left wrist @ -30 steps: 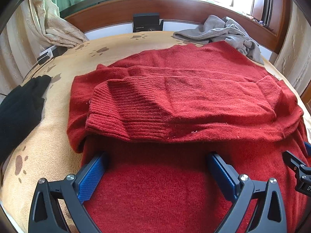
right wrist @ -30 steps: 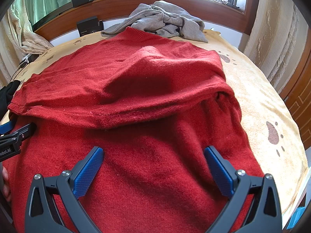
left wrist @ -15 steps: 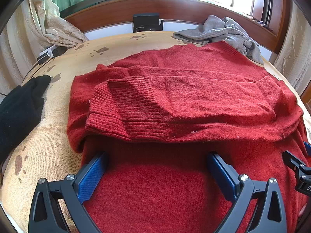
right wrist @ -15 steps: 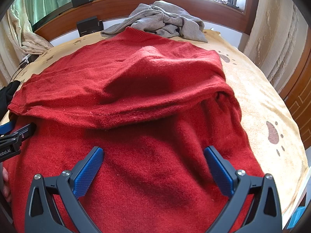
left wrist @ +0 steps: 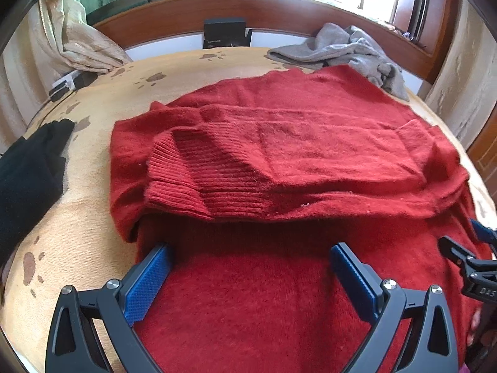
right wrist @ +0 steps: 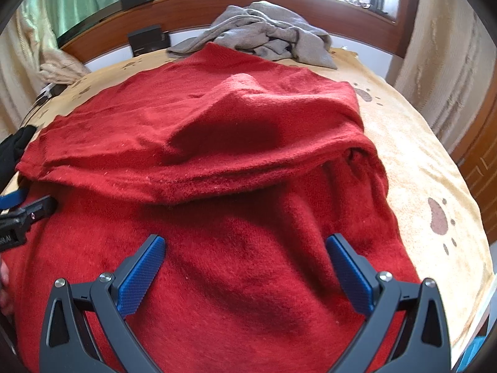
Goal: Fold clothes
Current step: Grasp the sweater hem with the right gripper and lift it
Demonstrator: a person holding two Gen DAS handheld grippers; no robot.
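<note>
The red sweater (left wrist: 279, 143) lies spread across the bed (left wrist: 87, 227), which is covered by a tan paw-print blanket. Both sleeves are folded across the chest, the ribbed cuff (left wrist: 198, 183) uppermost toward the left. The near body panel lies flat beneath both tools.

The left claw (left wrist: 248, 275) hangs over the near left part of the sweater with jaws spread wide, gripping nothing. The right claw (right wrist: 245, 264) hangs over the near right part, likewise spread and empty. Neither pad can be confirmed as touching the knit.

Risks noted:
- The hem itself is out of view below both cameras. A grab taken too far in would pinch one layer of the body only, and the fold would come up lopsided.
- The stacked sleeves rest loose. A quick lift of the near half would likely drag the cuff off toward the left.
- The right side (right wrist: 366, 180) is bunched and wrinkled near the armpit. Folding over it would trap the lump.
- A grey garment (right wrist: 264, 34) touches the collar at the far end, and a black garment (left wrist: 28, 168) lies just left. Any far or leftward slide could catch either.
</note>
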